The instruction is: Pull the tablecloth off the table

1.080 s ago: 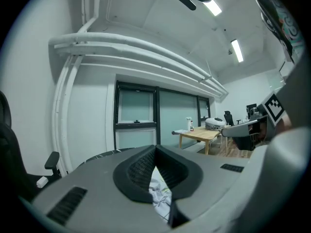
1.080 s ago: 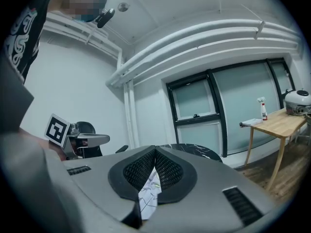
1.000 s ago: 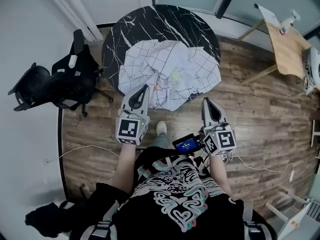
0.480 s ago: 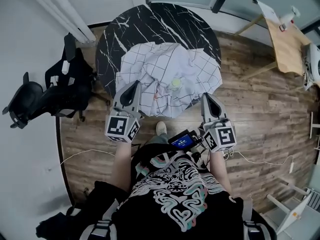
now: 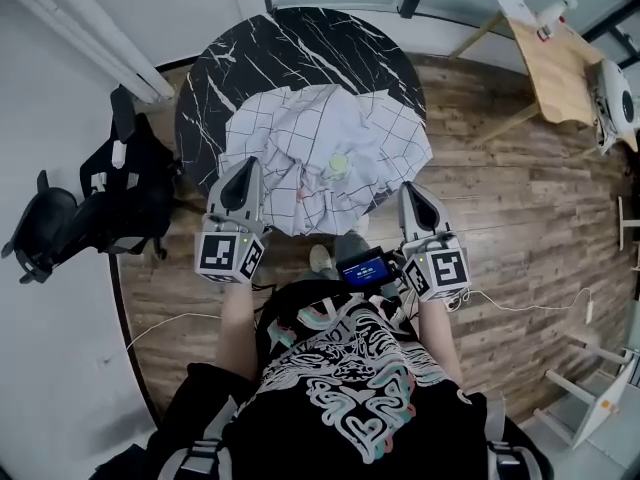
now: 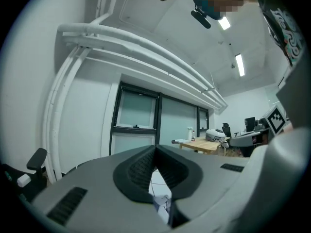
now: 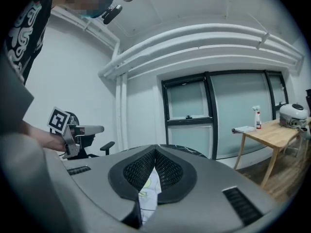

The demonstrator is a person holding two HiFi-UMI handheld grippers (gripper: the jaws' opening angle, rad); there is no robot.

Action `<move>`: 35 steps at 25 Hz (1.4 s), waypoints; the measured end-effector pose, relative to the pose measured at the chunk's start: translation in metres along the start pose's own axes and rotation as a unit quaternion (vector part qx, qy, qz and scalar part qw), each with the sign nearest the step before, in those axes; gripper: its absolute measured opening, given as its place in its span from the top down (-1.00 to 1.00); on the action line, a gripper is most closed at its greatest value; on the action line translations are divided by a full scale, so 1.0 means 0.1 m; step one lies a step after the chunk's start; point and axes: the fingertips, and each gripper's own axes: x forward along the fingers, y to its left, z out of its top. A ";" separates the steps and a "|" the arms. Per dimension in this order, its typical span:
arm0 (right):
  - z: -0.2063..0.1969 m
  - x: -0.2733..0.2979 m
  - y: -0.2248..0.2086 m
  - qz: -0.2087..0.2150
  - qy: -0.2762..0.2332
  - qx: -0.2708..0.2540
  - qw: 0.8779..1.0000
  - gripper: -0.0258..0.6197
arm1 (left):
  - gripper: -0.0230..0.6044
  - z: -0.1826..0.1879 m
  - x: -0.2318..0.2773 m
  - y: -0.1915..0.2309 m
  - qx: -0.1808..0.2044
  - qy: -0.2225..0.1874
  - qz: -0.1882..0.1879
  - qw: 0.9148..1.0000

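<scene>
Plainly empty at the cloth's near edge

Left gripper [image 5: 243, 165] and right gripper [image 5: 413, 190] each have jaws pressed together on nothing, pointing toward the crumpled checked tablecloth [image 5: 300, 133]. It lies heaped on the round marble desk [image 5: 300, 43], overhanging the near rim. It looks light, soft and limp, and that hanging hem seems the best hold.

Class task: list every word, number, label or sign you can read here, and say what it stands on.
No text is readable.
Small screen: blue display, too small to read.
Left gripper and right gripper: square markers only, no letters.
Shirt: swirling print, no legible words.
</scene>
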 end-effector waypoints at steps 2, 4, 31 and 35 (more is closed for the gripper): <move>-0.03 -0.01 -0.01 -0.001 0.002 -0.005 1.000 0.88 | 0.88 -0.02 0.04 0.00 0.000 0.004 -0.005 1.000; -0.05 -0.03 -0.02 0.000 0.007 -0.006 1.000 0.88 | 0.88 -0.05 0.06 -0.02 0.006 0.009 -0.007 1.000; -0.75 0.43 -0.17 0.057 0.098 -0.014 0.993 0.78 | 0.62 -0.80 0.42 -0.04 0.062 0.133 -0.052 0.988; -0.87 0.51 -0.27 0.060 0.112 -0.007 0.992 0.72 | 0.49 -0.93 0.47 -0.08 0.069 0.152 -0.071 0.983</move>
